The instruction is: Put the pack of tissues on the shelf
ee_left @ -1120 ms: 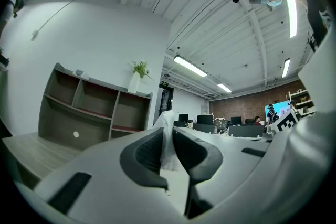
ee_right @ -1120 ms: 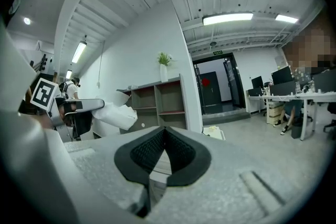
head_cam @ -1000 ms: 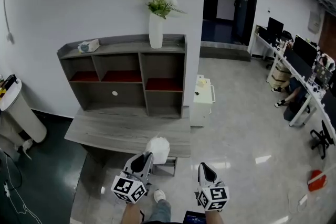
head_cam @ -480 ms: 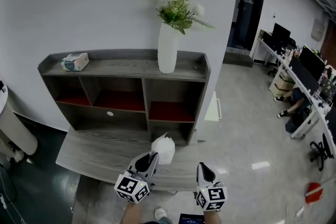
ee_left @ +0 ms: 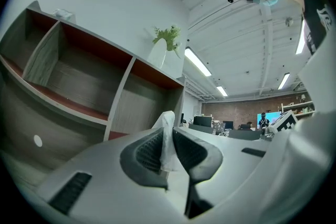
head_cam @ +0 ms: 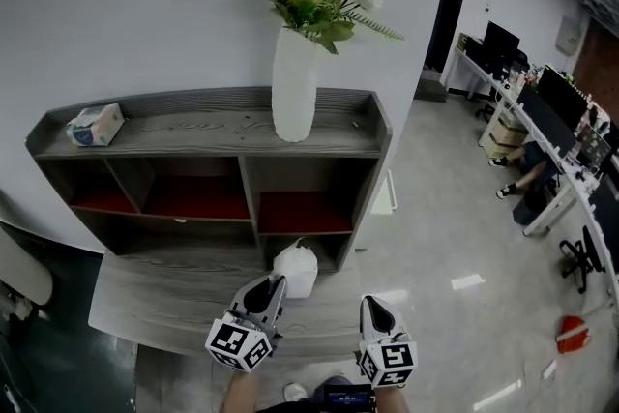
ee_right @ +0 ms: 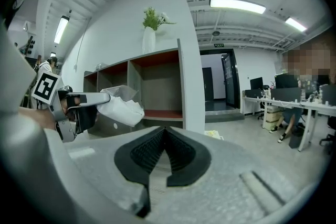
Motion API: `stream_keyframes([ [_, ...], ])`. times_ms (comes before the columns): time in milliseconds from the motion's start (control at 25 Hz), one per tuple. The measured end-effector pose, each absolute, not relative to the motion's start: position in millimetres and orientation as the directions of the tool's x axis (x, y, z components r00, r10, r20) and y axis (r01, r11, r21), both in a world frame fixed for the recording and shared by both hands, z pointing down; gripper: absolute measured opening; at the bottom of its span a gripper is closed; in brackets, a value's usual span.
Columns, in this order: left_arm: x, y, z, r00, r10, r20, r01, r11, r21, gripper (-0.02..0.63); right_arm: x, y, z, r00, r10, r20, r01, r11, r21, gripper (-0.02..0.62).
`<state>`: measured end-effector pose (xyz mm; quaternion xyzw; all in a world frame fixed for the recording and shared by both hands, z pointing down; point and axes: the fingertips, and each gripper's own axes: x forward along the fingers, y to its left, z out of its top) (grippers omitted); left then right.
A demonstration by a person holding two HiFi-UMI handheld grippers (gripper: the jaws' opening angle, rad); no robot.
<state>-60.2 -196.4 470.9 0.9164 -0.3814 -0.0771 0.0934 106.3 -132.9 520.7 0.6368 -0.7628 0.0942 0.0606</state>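
Observation:
My left gripper point(head_cam: 275, 282) is shut on the thin top edge of a white plastic pack of tissues point(head_cam: 295, 268), which I hold in front of the lower right compartment of the grey shelf unit point(head_cam: 382, 142). In the left gripper view the white film point(ee_left: 167, 134) is pinched between the dark pads. The right gripper view shows the pack point(ee_right: 122, 106) hanging from the left gripper point(ee_right: 79, 106). My right gripper point(head_cam: 368, 304) hovers to the pack's right, shut with nothing in it point(ee_right: 165, 131).
The shelf stands on a grey wooden desk point(head_cam: 145, 309) against a white wall. On its top board are a white vase of flowers point(head_cam: 295, 97) and a tissue box point(head_cam: 95, 125) at the left end. An office floor and desks lie to the right.
The shelf has come much closer and larger in the head view. Both grippers, with the pack held, have moved up to the desk and lower compartments.

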Motion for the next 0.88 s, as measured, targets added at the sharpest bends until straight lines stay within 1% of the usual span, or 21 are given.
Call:
stream_keyframes([
  [480, -57.6, -225.9, 464.1, 0.697, -0.712, -0.089, -0.682, -0.695, 0.228, 0.043, 99.1, -162.2, 513.4, -0.200, -0.958, 0.206, -0.980, 0.194, -0.050, 0.005],
  [880, -52.1, -238.7, 464.5, 0.674, -0.731, -0.104, -0.700, -0.678, 0.225, 0.041, 110.3, -173.0, 518.1, -0.197, -0.958, 0.207, -0.980, 0.190, -0.055, 0.005],
])
